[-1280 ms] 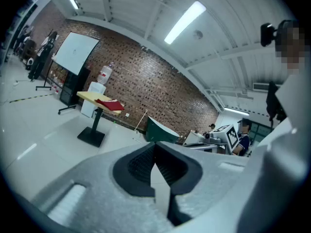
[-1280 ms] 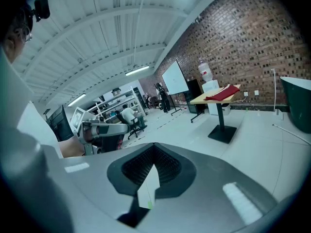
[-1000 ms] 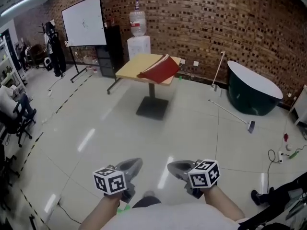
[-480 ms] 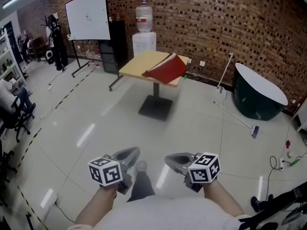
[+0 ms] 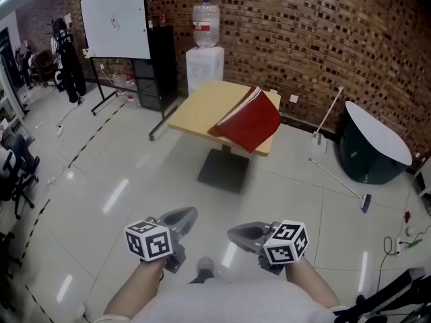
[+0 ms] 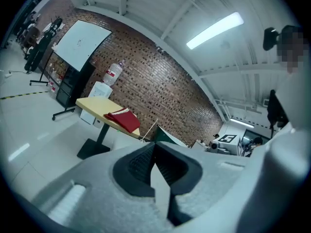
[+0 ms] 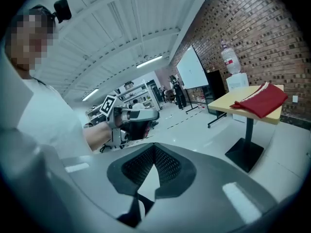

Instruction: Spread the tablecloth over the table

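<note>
Now both claws are closed tight and empty. The left claw (image 5: 180, 219) and right claw (image 5: 245, 235) are held low, side by side in front of the person, with nothing between their jaws. Beyond them is shiny floor (image 5: 135, 180), then the table (image 5: 202, 101), which appears larger and nearer than a second ago. The red tablecloth (image 5: 250, 121) lies folded on the table's right side, one corner hanging over the edge. The person seems to be walking up; the cloth is untouched and well out of reach.
</note>
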Demonstrator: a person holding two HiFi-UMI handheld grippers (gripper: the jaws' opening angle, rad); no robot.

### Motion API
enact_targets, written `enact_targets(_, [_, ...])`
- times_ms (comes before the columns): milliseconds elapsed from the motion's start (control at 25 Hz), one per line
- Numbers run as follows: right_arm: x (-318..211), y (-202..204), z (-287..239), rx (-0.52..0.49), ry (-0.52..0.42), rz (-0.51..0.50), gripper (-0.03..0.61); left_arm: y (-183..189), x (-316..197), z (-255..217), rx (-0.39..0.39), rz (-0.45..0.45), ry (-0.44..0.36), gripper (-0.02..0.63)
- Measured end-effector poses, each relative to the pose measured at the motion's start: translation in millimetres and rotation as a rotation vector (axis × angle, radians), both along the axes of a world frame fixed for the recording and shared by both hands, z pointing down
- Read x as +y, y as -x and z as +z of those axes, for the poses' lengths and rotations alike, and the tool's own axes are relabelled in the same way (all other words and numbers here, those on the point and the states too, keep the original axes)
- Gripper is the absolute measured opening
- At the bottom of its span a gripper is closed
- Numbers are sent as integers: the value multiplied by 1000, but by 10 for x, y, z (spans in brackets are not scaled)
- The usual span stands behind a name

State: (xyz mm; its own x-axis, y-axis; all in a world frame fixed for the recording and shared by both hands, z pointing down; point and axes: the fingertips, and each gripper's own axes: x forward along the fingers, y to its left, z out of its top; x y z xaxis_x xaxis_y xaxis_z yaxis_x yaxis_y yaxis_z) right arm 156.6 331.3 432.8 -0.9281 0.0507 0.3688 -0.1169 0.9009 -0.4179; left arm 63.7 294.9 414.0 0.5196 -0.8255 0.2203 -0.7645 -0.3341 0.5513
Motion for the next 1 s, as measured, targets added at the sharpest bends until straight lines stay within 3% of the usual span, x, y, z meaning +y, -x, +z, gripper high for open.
enact_targets(160, [-985,618,-209,-29,-30,71,-2,685,-978,-203,-69,35,-26,0])
enact_targets(280, [-1568,820,-224,-21,-52,151,-2,982,-1569,-212,-102,74,-40,0])
enact_targets(680, [-2676,892,102,32,-41,246,-2,1021,-2621,134,-91,147,-7,2])
enact_targets(1000, [-3833,1146,367,46,-29,237,-2,1198,-3465,341,-115,111,36,0])
